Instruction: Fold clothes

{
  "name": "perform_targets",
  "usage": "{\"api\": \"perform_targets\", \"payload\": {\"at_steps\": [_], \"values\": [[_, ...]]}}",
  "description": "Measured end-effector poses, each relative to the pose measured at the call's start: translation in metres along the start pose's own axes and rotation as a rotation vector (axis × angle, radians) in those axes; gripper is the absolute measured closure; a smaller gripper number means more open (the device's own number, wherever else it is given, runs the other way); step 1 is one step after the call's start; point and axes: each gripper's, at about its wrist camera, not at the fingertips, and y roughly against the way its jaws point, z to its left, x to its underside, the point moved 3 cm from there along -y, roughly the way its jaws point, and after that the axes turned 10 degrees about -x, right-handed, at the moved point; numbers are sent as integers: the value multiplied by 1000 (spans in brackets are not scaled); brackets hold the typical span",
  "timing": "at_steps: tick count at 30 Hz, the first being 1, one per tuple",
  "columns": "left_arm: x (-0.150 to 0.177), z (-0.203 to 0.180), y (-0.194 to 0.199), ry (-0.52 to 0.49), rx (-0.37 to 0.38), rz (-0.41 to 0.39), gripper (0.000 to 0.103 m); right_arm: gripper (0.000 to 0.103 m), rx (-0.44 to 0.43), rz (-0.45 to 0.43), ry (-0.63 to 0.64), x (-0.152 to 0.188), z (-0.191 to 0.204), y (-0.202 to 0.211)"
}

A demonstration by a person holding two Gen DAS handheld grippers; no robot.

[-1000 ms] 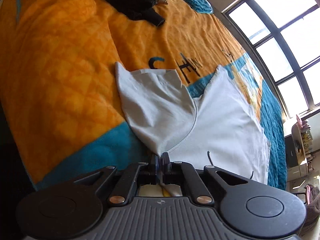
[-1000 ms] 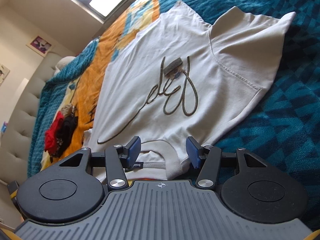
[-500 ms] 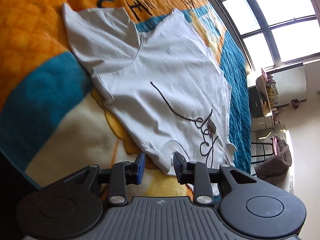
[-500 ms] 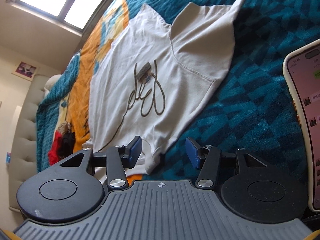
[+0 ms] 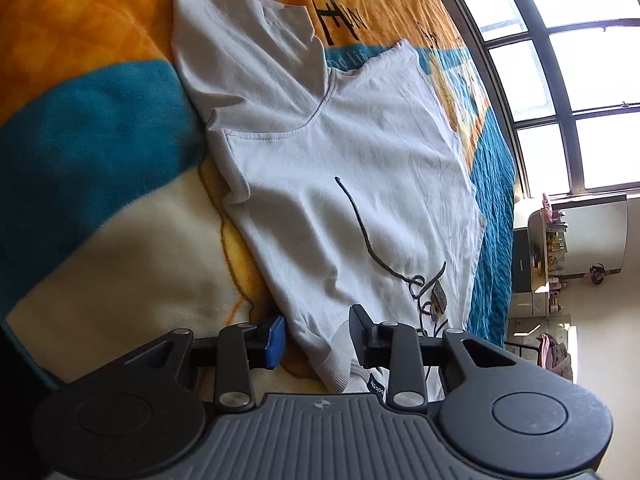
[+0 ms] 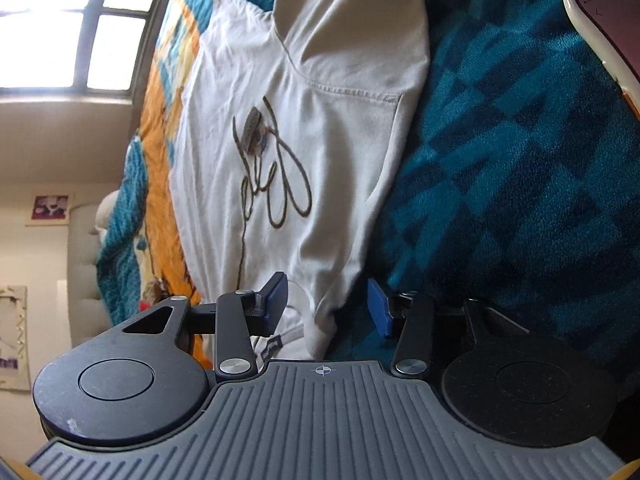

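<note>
A white cotton T-shirt (image 6: 320,120) with a dark looping script print lies spread face up on a teal patterned fleece blanket (image 6: 500,200). The right tongs (image 6: 326,312) stand parted, blue pads either side of the shirt's shoulder edge by the collar. A cream-cased phone (image 6: 592,20) pokes in at top right.

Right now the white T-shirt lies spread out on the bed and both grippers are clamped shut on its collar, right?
Not quite. The white T-shirt does lie spread on the bed, but both wrist views show the left gripper and right gripper open, jaws apart either side of the collar edge.
</note>
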Motion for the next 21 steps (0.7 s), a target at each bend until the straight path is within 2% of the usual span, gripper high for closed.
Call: {"api": "perform_targets", "payload": {"at_steps": [1, 2, 3, 4, 5, 9, 13, 16, 17, 19, 21], "values": [[2, -1, -1, -6, -12, -2, 83, 61, -3, -4, -12, 0, -2, -2], [4, -3, -2, -12, -25, -4, 92, 77, -6, -9, -25, 0, -3, -5], [5, -5, 0, -28, -32, -8, 94, 97, -9, -13, -37, 0, -5, -7], [7, -6, 3, -49, -37, -13, 100, 97, -11, -17, -49, 0, -6, -9], [9, -8, 6, -70, -43, -18, 101, 99, -14, -22, -60, 1, -7, -11], [16, -15, 18, -152, -64, -39, 101, 102, 22, -75, 131, 9, 21, 15], [22, -21, 31, -235, -85, -59, 100, 103, 76, -84, 203, 11, 34, 30], [27, -18, 14, -318, -171, -30, 91, 103, 139, -45, 208, 8, 24, 25], [30, -17, 16, -351, -183, -38, 89, 100, 151, -28, 194, 6, 18, 24], [31, -20, 26, -407, -189, -55, 86, 95, 148, -37, 196, 7, 14, 32], [29, -25, 39, -457, -173, -107, 82, 92, 133, -82, 243, 7, 20, 43]]}}
